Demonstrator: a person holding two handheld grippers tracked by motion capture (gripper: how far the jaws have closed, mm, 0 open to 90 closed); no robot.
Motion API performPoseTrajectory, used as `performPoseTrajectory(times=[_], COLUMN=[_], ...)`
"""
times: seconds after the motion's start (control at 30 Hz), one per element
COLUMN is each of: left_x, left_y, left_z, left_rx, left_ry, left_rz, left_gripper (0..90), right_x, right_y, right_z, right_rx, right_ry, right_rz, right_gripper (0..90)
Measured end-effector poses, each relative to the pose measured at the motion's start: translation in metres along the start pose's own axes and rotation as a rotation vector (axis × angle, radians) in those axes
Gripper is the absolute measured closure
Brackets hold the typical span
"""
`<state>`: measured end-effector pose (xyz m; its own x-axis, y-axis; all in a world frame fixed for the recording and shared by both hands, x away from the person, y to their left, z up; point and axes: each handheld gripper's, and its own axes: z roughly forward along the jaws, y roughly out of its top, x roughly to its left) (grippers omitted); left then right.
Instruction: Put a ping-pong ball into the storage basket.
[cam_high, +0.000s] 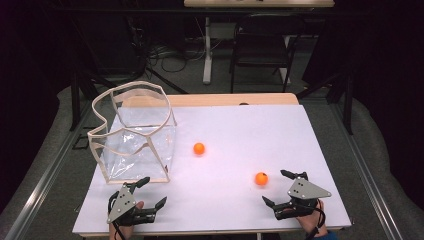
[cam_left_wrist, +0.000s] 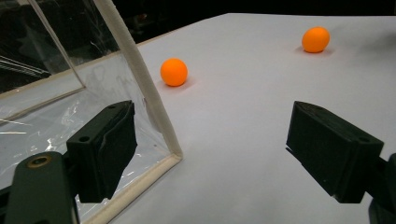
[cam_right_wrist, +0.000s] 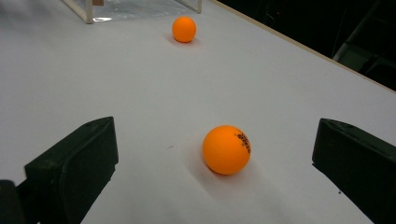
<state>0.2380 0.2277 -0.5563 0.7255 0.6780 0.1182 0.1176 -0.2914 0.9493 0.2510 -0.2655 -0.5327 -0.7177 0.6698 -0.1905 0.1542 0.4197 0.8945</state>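
Your right gripper (cam_high: 282, 189) sits low at the near right of the table (cam_high: 240, 125), jaws spread wide w/ nothing between the pads. The near ball (cam_right_wrist: 227, 149) lies just ahead of those fingers, a bit toward the right-hand jaw as the right gripper view shows it, on the white top, not touching either. It has small dark print on one side.

Your left gripper (cam_high: 149, 191) is at the near left, jaws also spread wide and holding nothing. In the left gripper view its left finger (cam_left_wrist: 105, 147) is right by the near corner of the clear box (cam_high: 135, 135), in front of the see-through wall; can't tell if it touches the pale frame edge. The right finger is out over bare table.

Farther out, the 2nd ball (cam_high: 199, 148) rests ahead of both grippers, between them, just beside the box's right side, well apart from all fingers. The box stands beyond your left gripper, frame leaning back.
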Motion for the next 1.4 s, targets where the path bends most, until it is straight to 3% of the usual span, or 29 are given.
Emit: performPoseTrajectory(times=[0.27,0.5,0.9,0.93,1.13,1.4], left_x=[0.000,0.001,0.000,0.000,0.000,0.001], left_y=[0.000,-0.001,-0.001,-0.001,-0.001,-0.001], left_z=[-0.002,-0.002,0.000,0.000,0.000,0.000], left_rx=[-0.014,-0.005,-0.005,-0.003,-0.003,-0.005], left_ry=[0.010,0.003,0.002,0.002,0.001,0.005], left_rz=[-0.001,-0.009,-0.009,-0.010,-0.006,-0.008], left_gripper=[16.0,16.0,16.0,16.0,16.0,16.0], right_x=[0.002,0.000,-0.008,-0.010,-0.014,-0.016], right_y=[0.004,0.007,0.010,0.012,0.017,0.022], right_z=[0.001,0.003,0.010,0.013,0.020,0.024], right_rx=[0.011,0.057,0.122,0.150,0.192,0.219], right_ry=[0.007,-0.001,-0.009,-0.004,-0.003,0.012], right_rz=[-0.002,-0.005,0.026,0.036,0.058,0.072], right_gripper=[0.0,0.0,0.0,0.0,0.0,0.0])
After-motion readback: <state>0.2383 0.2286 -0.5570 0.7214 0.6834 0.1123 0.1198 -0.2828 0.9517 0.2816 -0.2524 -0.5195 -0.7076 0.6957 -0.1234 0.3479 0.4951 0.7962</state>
